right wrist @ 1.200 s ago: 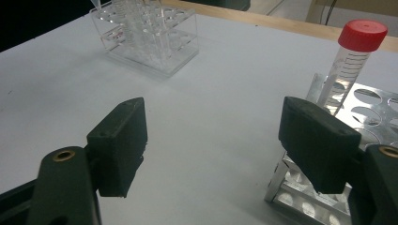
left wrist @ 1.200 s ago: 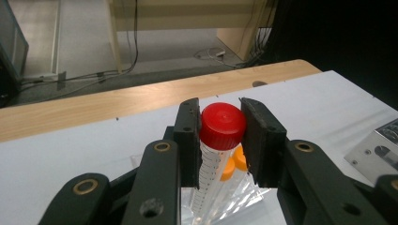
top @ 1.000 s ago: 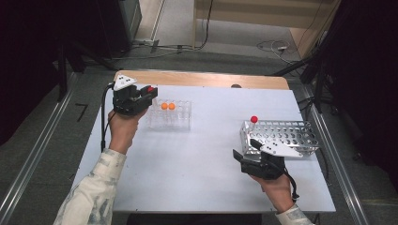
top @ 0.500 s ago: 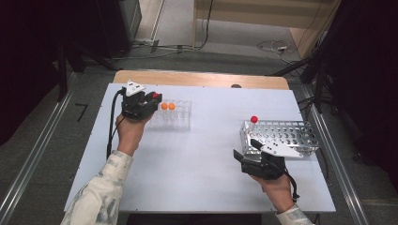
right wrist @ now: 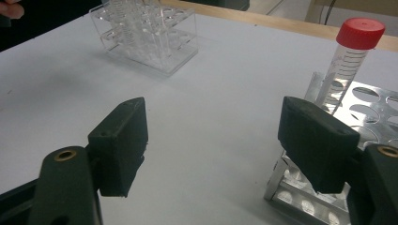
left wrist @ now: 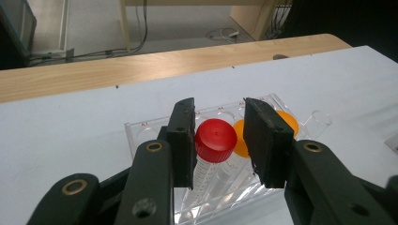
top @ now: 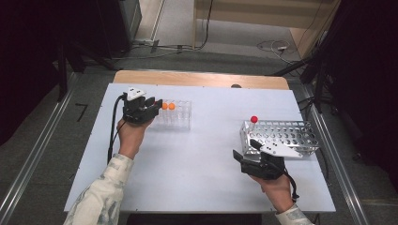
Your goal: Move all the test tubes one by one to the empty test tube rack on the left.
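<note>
A red-capped tube [left wrist: 216, 138] stands in the near corner of a clear plastic rack [top: 180, 119], beside two orange-capped tubes [top: 168, 106]. My left gripper [top: 157, 104] straddles the red cap. Its jaws have just been opening: the left pad [left wrist: 184, 140] still grazes the cap, and a gap shows at the right pad [left wrist: 265, 140]. My right gripper [top: 246, 150] rests wide open and empty on the table, just in front of a perforated metal rack [top: 286, 136]. Another red-capped tube [right wrist: 349, 56] stands in that rack's near left corner.
A wooden strip [top: 202, 78] runs along the table's far edge. Bare white tabletop [top: 206, 154] lies between the two racks. The left gripper's cable [top: 112, 131] trails along the forearm. Dark floor and cables lie beyond the table.
My left gripper has sunk a little at the clear rack and its jaws have parted slightly around the red cap. The right hand has kept still.
</note>
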